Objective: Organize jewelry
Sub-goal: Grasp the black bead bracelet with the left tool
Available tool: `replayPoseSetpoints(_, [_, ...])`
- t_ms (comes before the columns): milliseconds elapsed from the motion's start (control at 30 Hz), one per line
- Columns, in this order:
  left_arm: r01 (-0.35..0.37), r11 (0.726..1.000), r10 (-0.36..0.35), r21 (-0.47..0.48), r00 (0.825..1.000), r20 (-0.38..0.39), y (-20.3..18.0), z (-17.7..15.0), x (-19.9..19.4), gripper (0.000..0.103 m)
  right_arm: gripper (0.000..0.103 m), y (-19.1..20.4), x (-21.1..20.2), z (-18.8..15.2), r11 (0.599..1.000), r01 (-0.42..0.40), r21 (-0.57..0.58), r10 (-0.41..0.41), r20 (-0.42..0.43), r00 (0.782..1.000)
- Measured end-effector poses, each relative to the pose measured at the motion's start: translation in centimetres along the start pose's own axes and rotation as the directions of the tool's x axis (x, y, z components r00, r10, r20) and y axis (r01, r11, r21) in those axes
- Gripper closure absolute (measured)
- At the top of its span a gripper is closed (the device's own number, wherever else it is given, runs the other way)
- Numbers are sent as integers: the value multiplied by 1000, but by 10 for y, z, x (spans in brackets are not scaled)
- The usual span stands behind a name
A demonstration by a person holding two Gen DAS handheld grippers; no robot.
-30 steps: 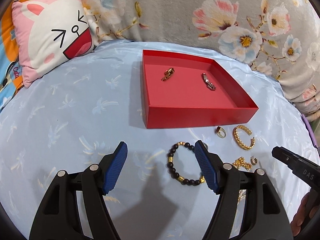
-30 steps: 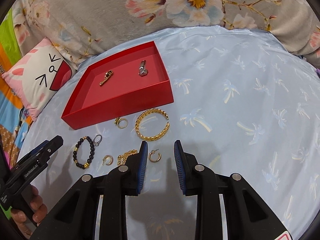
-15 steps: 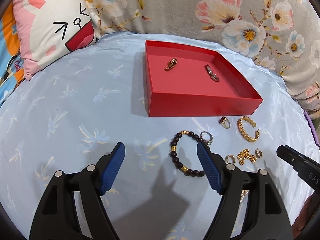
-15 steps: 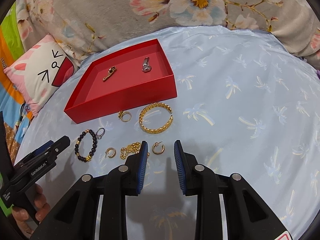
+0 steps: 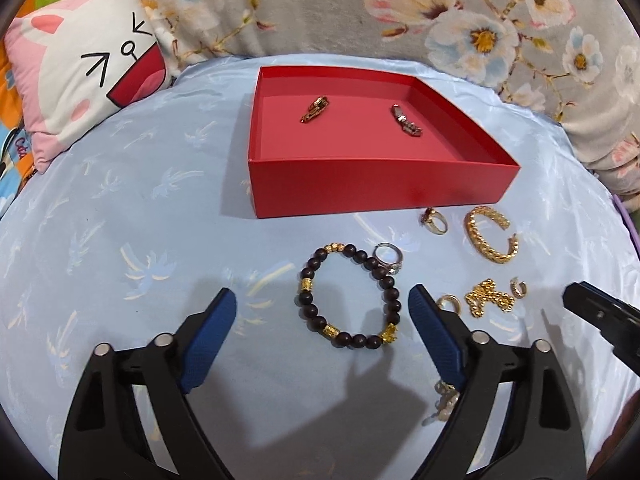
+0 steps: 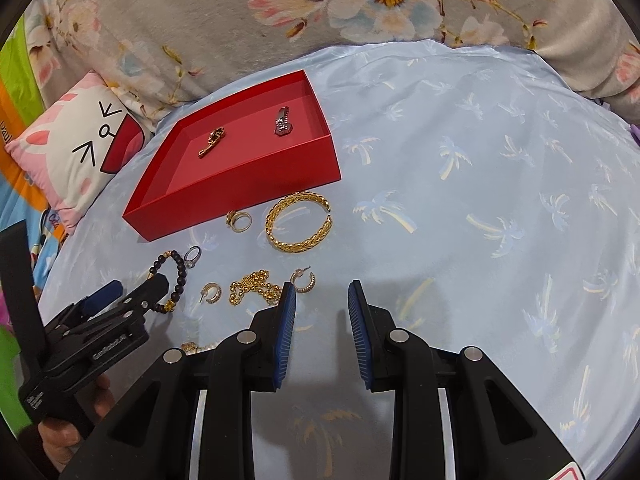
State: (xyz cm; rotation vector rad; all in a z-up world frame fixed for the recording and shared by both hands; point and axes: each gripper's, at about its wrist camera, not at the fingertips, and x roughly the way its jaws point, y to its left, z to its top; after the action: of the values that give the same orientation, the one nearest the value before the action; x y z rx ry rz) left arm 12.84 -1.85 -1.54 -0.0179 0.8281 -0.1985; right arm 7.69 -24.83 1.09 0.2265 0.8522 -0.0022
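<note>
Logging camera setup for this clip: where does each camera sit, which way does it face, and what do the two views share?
Left wrist: on the left gripper, angled down at the beaded bracelet; its own opening jaws show, nothing between them yet.
Right wrist: on the right gripper, angled down at bare blue cloth; its narrowly parted fingers and a hand show.
Shared: red box, bracelet, gold bangle.

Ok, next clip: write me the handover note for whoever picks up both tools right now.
Left tool: jaws opening, nothing gripped, over the beaded bracelet.
Right tool: jaws slightly apart, empty, near the gold chain.
Done: two pieces, one gold and one silver, lie in the red box.
Left on the blue cloth: bracelet, silver ring touching it, gold ring, gold cuff, chain, two hoop earrings.
</note>
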Motion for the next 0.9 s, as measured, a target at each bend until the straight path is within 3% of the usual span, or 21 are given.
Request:
replayPoseSetpoints(67, [8, 1000, -8, -13, 1000, -21, 2, 0, 5, 36, 76, 0, 0, 0, 1000, -2, 0, 2, 0, 1000])
replayPoseSetpoints(200, [7, 1000, -7, -19, 1000, -17, 4, 1, 6, 44, 76, 0, 1, 0, 1000, -8, 1, 8, -5, 1000])
replayPoseSetpoints(300, [23, 999, -23, -25, 1000, -14, 5, 1, 6, 58, 76, 1, 3, 0, 1000, -15, 1, 15, -11, 1000])
replayPoseSetpoints(367, [42, 999, -43, -26, 999, -16, 5, 2, 7, 80, 76, 2, 5, 0, 1000, -19, 0, 19, -15, 1000])
replayPoseSetpoints(433, [55, 998, -56, -26, 998, -22, 5, 3, 8, 95, 76, 3, 5, 0, 1000, -22, 0, 22, -17, 1000])
replayPoseSetpoints(900, [77, 993, -76, -89, 997, 20, 28, 13, -14, 96, 76, 12, 11, 9, 999, -30, -23, 30, -18, 999])
